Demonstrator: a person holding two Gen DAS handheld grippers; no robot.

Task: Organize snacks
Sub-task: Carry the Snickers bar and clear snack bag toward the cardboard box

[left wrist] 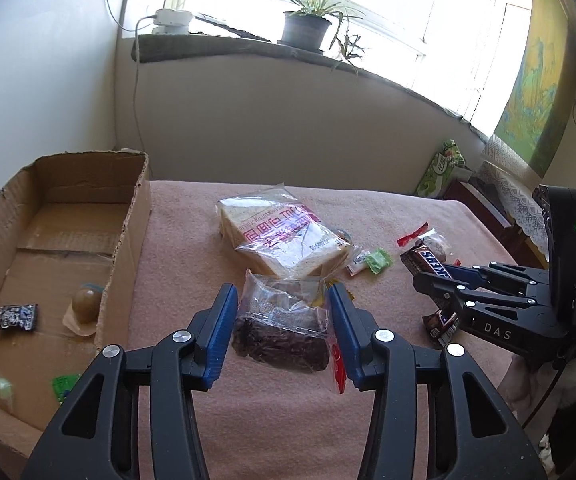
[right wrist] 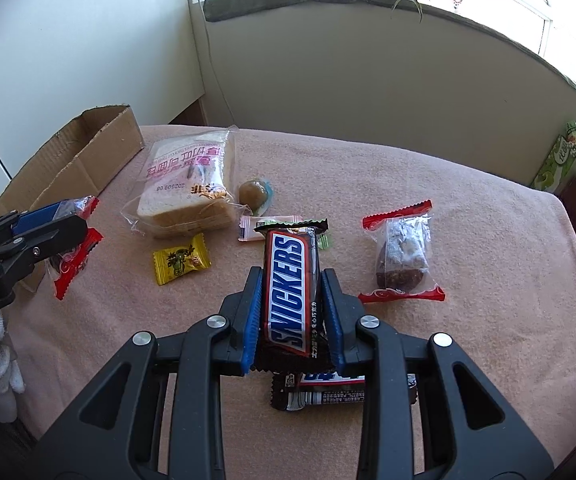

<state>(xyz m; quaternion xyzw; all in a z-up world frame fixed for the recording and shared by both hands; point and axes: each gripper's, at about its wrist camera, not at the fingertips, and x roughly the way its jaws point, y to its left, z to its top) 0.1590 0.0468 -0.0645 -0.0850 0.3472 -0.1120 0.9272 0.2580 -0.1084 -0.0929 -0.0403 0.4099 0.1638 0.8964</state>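
Note:
My left gripper (left wrist: pixel 283 330) is shut on a clear packet of dark cake with red ends (left wrist: pixel 281 326), just above the pink cloth; it shows in the right wrist view (right wrist: pixel 72 256) too. My right gripper (right wrist: pixel 292 320) is shut on a Snickers bar (right wrist: pixel 291 288), lifted over a second Snickers bar (right wrist: pixel 324 392) lying on the cloth. The cardboard box (left wrist: pixel 127 216) stands at the left and holds a dark candy (left wrist: pixel 17 317), a brown jelly cup (left wrist: pixel 86 304) and green sweets (left wrist: pixel 63 386). A bag of sliced bread (left wrist: pixel 283 236) lies mid-table.
On the cloth lie a yellow candy (right wrist: pixel 181 262), a brown jelly cup (right wrist: pixel 255 193), a white-and-green sachet (right wrist: pixel 267 226) and another red-ended cake packet (right wrist: pixel 402 254). A green tissue box (right wrist: pixel 564 160) stands off the table's far right. The wall and windowsill lie behind.

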